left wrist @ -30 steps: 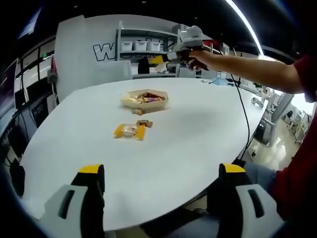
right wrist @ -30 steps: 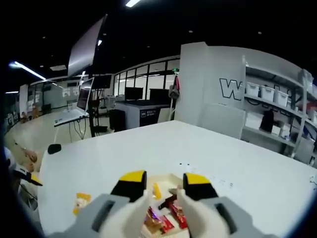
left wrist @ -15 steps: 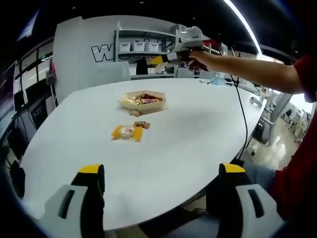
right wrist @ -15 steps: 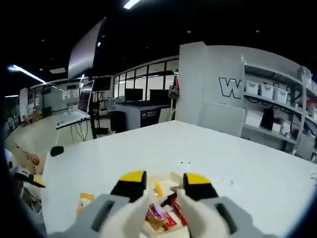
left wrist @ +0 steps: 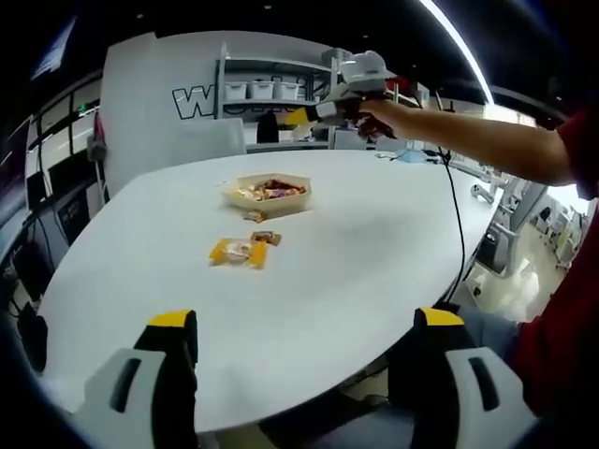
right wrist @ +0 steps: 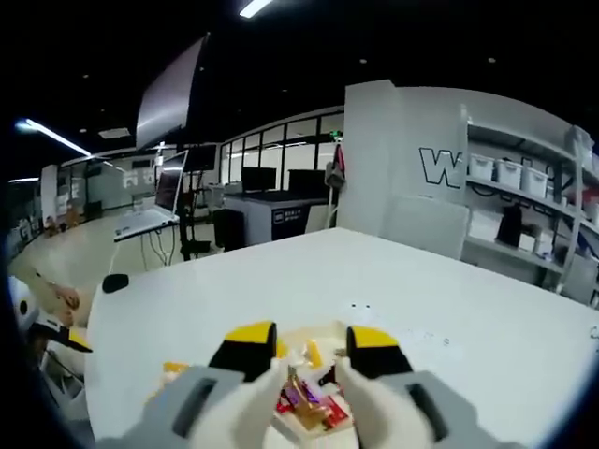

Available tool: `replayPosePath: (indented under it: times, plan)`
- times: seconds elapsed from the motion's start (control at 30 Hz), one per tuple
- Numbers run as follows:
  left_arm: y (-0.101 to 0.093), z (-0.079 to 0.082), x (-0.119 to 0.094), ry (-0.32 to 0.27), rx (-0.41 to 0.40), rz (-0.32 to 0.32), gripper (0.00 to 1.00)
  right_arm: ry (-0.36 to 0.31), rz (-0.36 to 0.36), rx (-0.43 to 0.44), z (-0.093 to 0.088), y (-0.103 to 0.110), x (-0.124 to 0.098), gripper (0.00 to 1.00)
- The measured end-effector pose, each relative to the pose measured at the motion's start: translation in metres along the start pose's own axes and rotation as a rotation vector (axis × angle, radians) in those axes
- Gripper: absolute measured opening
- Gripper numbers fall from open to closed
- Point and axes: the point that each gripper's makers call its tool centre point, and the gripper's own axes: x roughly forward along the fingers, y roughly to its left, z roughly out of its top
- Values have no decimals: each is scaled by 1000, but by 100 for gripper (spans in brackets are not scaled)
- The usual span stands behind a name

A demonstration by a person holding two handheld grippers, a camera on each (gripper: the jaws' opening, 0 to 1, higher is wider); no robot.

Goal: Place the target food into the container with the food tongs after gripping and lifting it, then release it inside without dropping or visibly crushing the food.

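A white worktop (left wrist: 309, 271) carries a tray (left wrist: 268, 192) of wrapped snacks; a yellow packet (left wrist: 238, 251) lies near it. The left hand-held gripper (left wrist: 304, 360) is held wide open; the right hand-held gripper (right wrist: 309, 348), parted and empty, is held above the tray.

The left gripper (left wrist: 304, 351) has its jaws wide apart over the near edge of a white table (left wrist: 374, 253). At 12 o'clock sits a tray (left wrist: 268, 193) of snacks; a yellow packet (left wrist: 238, 252) and small brown packet (left wrist: 267, 238) lie nearer. At 1 o'clock, the right gripper (left wrist: 348, 86) hovers above.
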Motion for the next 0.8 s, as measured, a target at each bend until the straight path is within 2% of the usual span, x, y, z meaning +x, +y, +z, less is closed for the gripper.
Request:
replayPosePath:
  times: [0.47,0.8]
  plan:
    - [-5,1,0,-5,2,-6,94,7,33,79,-20,8,-2,25]
    - [-9,1,0,-13,-7,-13,95,33,43,108,-51,18,-9,25]
